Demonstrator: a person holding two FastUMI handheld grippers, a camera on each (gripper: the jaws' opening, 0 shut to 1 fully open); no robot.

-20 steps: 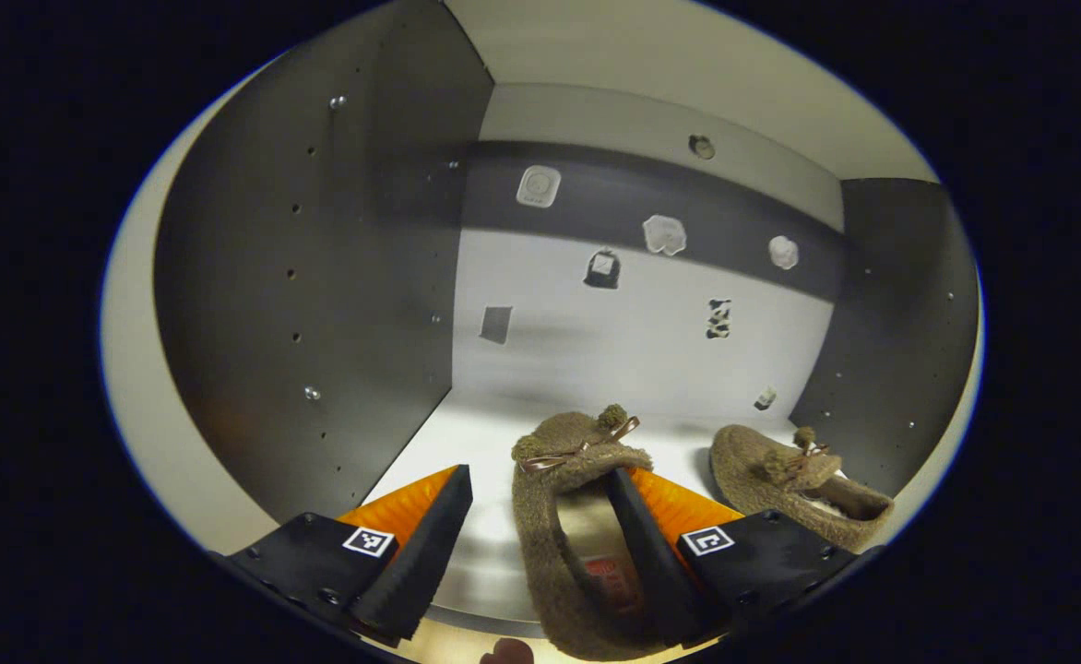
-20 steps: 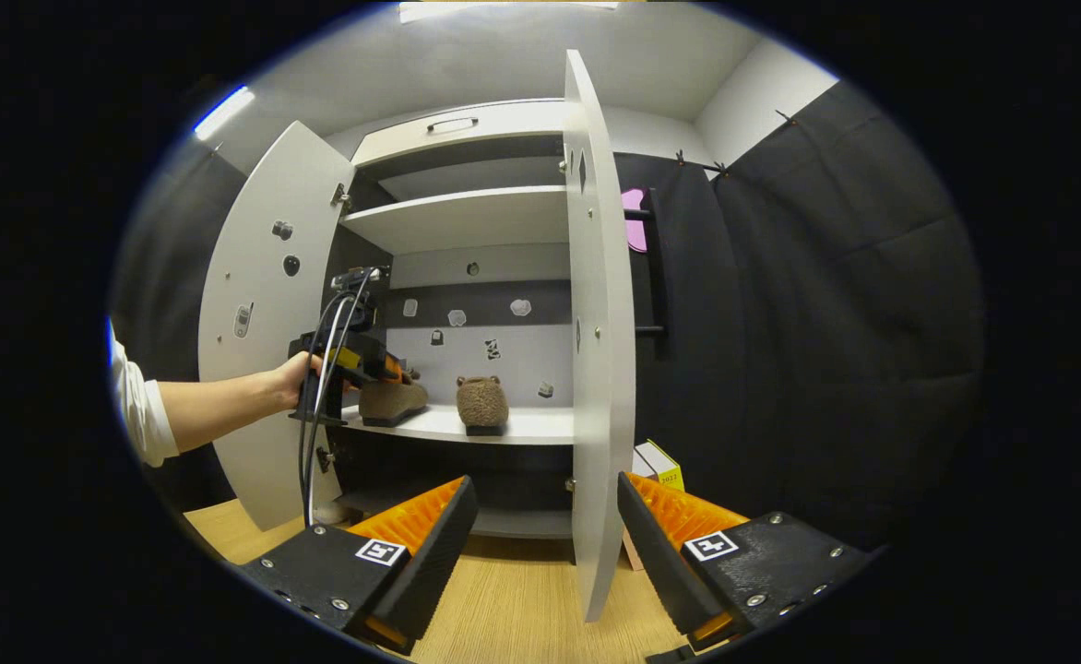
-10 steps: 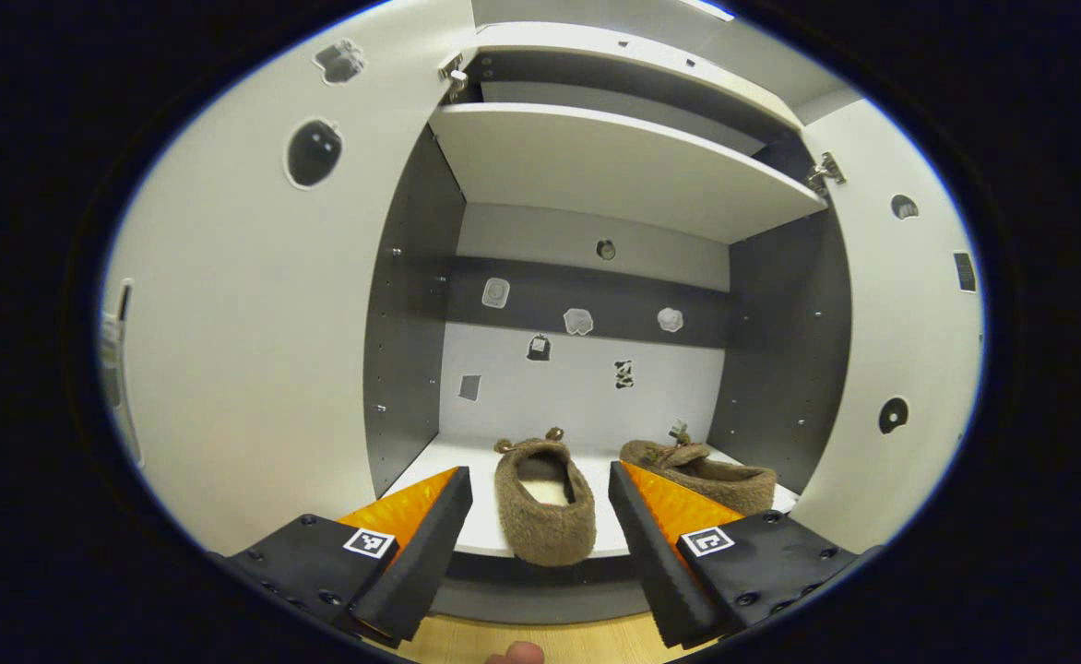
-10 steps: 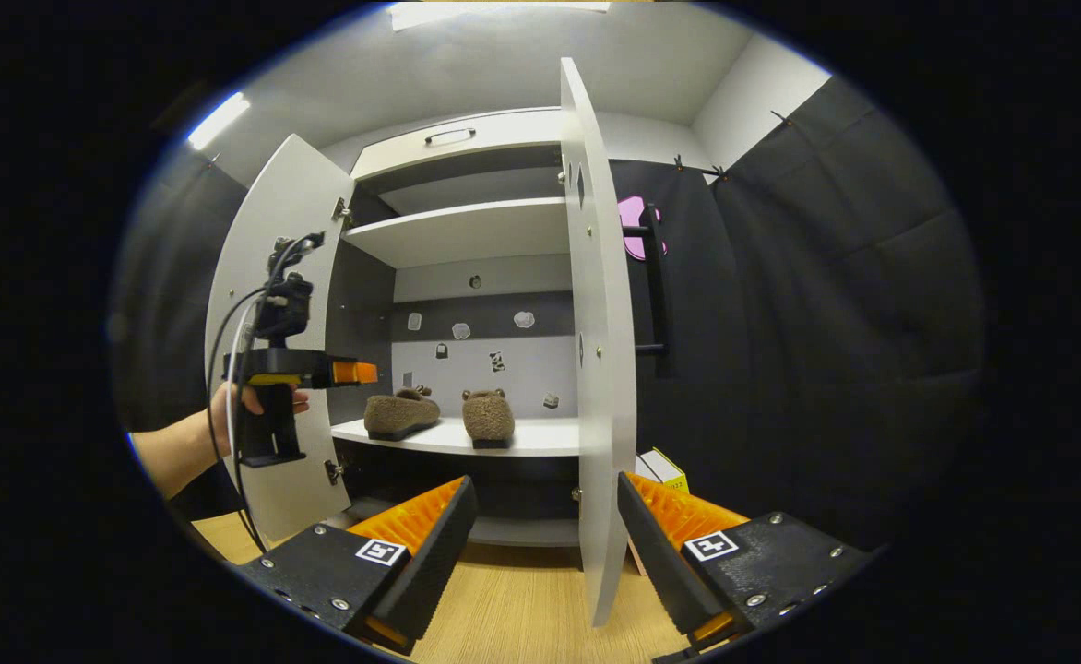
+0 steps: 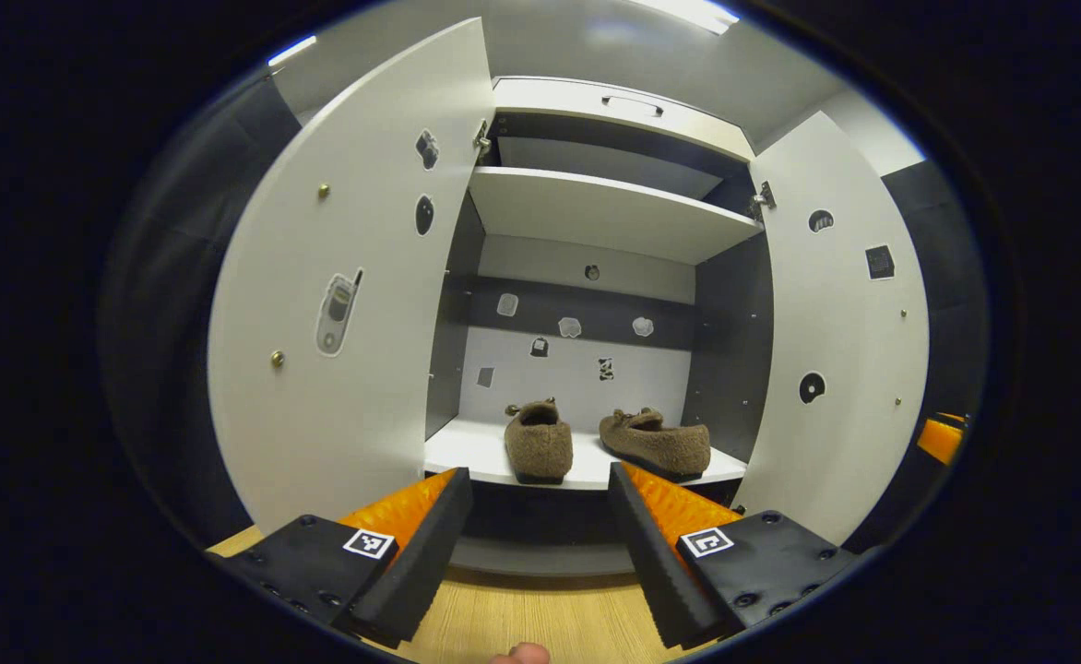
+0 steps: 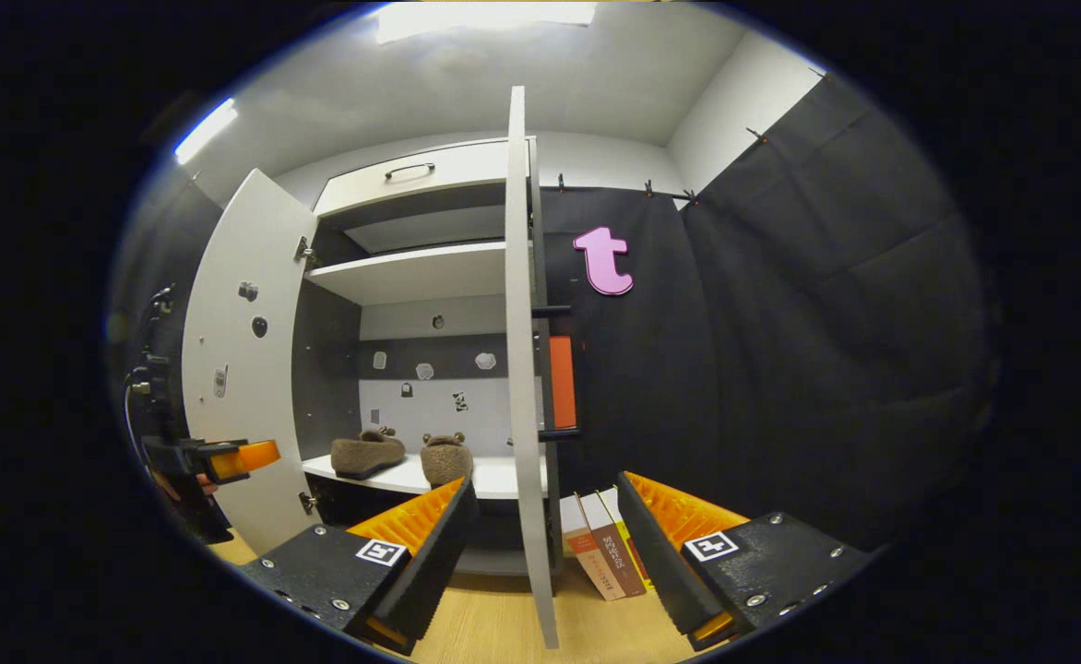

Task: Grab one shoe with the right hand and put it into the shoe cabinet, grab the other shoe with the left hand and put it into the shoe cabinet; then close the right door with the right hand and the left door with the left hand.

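Two brown fuzzy shoes stand side by side on the cabinet's white shelf [image 5: 467, 454]: one shoe [image 5: 538, 441] heel towards me, the other shoe [image 5: 656, 440] turned sideways. My left gripper [image 5: 539, 474] is open and holds nothing, well back from the shelf over the wooden floor. Both doors stand open: the left door [image 5: 347, 350] and the right door [image 5: 836, 369]. In the right gripper view the right door [image 6: 524, 369] is seen edge-on just ahead of my open right gripper [image 6: 545, 485]. The shoes [image 6: 367, 454] sit inside, and the left gripper [image 6: 218, 458] hangs at the far left.
An upper shelf [image 5: 596, 207] and a drawer with a handle [image 5: 628, 103] sit above the shoes. Several books [image 6: 600, 549] lean against the cabinet's right side on the wooden floor [image 6: 504, 627]. Black cloth walls close the booth on the right.
My left gripper has let go of its shoe and drawn back out of the cabinet; both shoes stay on the shelf. The right gripper has shifted so the right door's edge is straight ahead.
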